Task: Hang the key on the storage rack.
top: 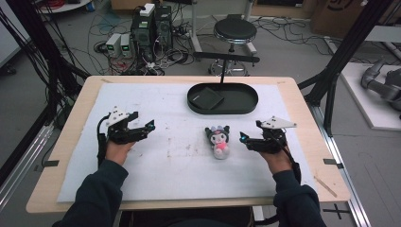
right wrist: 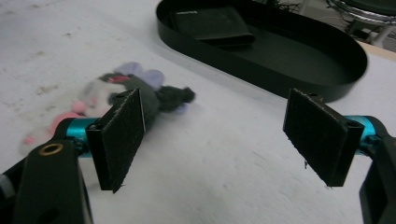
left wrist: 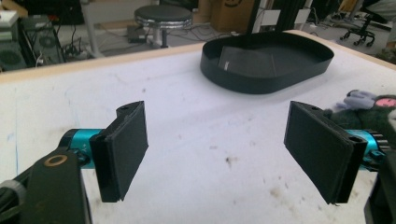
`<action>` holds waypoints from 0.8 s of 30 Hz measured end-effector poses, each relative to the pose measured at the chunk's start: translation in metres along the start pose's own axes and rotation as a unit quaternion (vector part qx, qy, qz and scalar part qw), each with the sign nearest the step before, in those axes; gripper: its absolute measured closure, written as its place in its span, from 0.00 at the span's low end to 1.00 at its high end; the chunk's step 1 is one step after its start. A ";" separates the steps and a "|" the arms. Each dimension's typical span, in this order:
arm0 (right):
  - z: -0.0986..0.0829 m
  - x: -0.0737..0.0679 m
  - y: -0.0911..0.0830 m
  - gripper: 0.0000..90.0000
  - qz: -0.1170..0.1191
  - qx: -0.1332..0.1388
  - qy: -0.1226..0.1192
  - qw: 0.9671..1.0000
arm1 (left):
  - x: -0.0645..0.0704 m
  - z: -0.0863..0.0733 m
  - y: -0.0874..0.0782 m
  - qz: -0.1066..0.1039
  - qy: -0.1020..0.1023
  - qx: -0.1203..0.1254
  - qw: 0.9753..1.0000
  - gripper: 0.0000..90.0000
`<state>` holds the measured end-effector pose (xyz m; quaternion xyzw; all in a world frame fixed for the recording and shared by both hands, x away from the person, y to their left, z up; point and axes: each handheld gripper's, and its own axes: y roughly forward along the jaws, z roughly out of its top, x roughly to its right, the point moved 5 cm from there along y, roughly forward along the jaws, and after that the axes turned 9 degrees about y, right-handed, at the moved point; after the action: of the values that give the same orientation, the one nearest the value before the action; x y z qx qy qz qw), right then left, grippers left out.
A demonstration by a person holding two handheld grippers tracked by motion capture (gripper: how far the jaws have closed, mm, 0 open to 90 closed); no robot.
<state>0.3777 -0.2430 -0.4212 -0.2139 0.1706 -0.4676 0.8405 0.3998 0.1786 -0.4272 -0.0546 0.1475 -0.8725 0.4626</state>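
The plush (top: 219, 141) lies on the mat (top: 165, 161), just left of the right gripper (top: 243, 138), outside its jaws and not touching. Both grippers' jaws are spread wide and hold nothing. The left gripper (top: 150, 126) is well apart, left of the plush. The tray (top: 246, 105) lies beyond, holding a black wallet (top: 206, 99)

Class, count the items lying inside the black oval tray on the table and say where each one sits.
1: a flat black wallet-like item lies in the left part of the black oval tray; nothing else shows inside it.
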 end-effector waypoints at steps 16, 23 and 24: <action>0.000 -0.060 0.038 0.23 0.034 -0.056 -0.020 0.998 | -0.015 -0.014 -0.015 0.013 -0.003 -0.015 1.000 0.24; -0.012 -0.078 0.063 0.27 -0.037 -0.111 -0.086 0.989 | -0.013 -0.018 -0.013 0.007 -0.013 -0.019 1.000 0.24; -0.014 -0.075 0.063 0.30 -0.039 -0.123 -0.092 0.987 | -0.014 -0.019 -0.013 0.008 -0.014 -0.021 1.000 0.24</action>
<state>0.3786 -0.1518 -0.4592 -0.3641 0.1403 -0.4535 0.8013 0.3930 0.2003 -0.4403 -0.0751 0.1594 -0.8648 0.4701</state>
